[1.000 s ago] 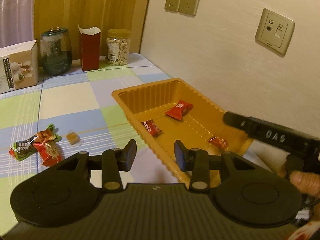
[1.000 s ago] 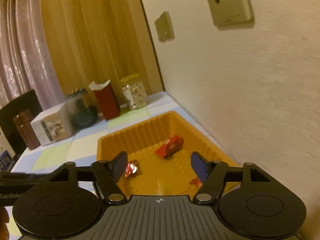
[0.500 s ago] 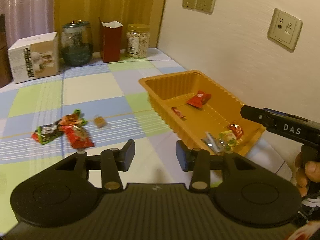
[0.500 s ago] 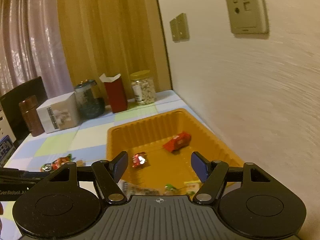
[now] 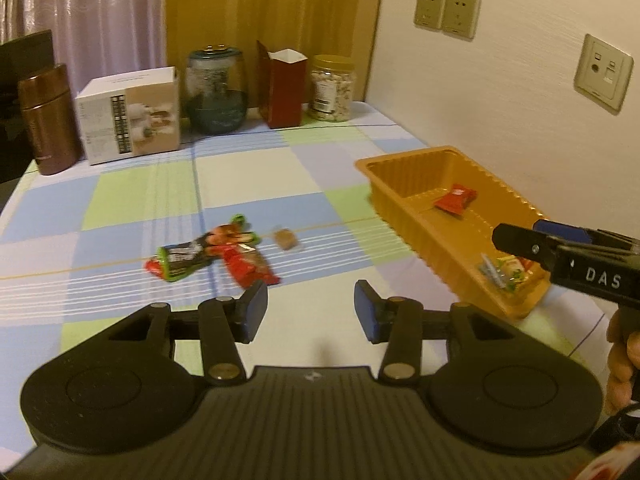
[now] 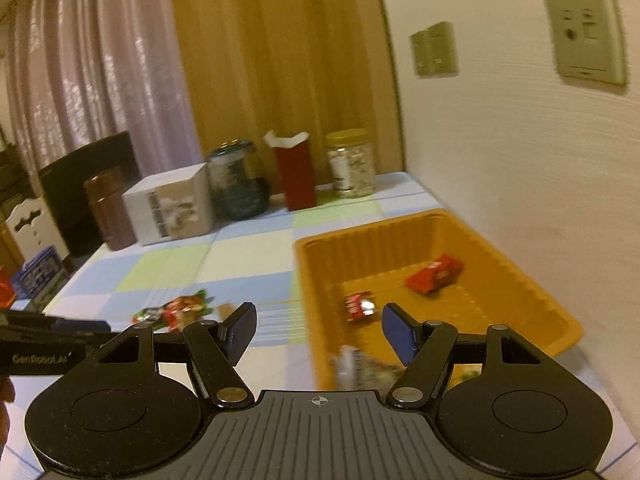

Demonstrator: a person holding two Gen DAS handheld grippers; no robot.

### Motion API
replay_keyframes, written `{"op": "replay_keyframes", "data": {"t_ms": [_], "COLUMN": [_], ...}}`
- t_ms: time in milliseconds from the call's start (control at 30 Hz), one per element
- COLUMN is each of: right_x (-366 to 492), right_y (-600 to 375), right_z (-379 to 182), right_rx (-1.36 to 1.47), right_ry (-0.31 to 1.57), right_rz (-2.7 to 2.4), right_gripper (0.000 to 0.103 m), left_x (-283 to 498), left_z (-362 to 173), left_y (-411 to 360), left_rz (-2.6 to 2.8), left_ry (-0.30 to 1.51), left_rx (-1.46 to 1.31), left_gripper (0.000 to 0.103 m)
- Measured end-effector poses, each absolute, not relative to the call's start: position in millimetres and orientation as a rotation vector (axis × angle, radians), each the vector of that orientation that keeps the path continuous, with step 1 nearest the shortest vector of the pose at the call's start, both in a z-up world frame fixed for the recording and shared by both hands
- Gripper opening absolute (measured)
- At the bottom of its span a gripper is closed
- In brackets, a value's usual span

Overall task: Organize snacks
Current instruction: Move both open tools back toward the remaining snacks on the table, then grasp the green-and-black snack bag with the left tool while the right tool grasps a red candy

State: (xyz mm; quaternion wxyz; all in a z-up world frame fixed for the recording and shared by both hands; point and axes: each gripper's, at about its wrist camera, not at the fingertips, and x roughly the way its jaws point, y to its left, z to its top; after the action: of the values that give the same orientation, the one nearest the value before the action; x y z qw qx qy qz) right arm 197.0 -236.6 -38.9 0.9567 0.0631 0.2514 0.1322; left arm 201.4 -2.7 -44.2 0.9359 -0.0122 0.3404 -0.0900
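An orange tray (image 5: 400,184) stands by the right wall. It holds a red wrapper (image 5: 456,199), a small red candy (image 6: 360,307) and green-yellow packets (image 5: 506,272) at its near end. Loose on the checked cloth lie a green-black bar (image 5: 180,258), a red packet (image 5: 250,268) and a small brown candy (image 5: 286,238). My left gripper (image 5: 310,312) hovers just short of those snacks, jaws opening, nothing between them. My right gripper (image 6: 316,326) stands open and empty over the tray's near left edge (image 6: 312,280).
Along the back stand a brown flask (image 5: 48,120), a white box (image 5: 132,114), a glass jar (image 5: 216,92), a red carton (image 5: 282,88) and a nut jar (image 5: 332,88). The wall with sockets (image 5: 604,72) closes the right side. A dark chair back (image 6: 88,184) is at the left.
Both grippers have drawn back from the tray, and the left view has swung left onto the loose snacks. The left jaws stand wider. Green-yellow packets now show at the tray's near end.
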Motion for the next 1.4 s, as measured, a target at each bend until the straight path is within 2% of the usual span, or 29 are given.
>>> {"op": "replay_keyframes", "data": {"t_ms": [533, 1400], "right_x": [207.3, 295.9], "right_y": [-170.2, -74.0], "right_z": [-52.8, -108.3], "right_rx": [0.054, 0.024], "right_ry": [0.535, 0.688], "right_rz": [0.38, 0.527], "right_gripper": [0.069, 0.068], "left_x": [206.1, 281.8], "left_z": [-62.0, -100.1], "left_y": [62.4, 110.7], "left_rz": [-0.098, -0.154], "left_ry": [0.721, 0.802], "left_rx": [-0.004, 0.075], "left_gripper": [0.047, 0.048]}}
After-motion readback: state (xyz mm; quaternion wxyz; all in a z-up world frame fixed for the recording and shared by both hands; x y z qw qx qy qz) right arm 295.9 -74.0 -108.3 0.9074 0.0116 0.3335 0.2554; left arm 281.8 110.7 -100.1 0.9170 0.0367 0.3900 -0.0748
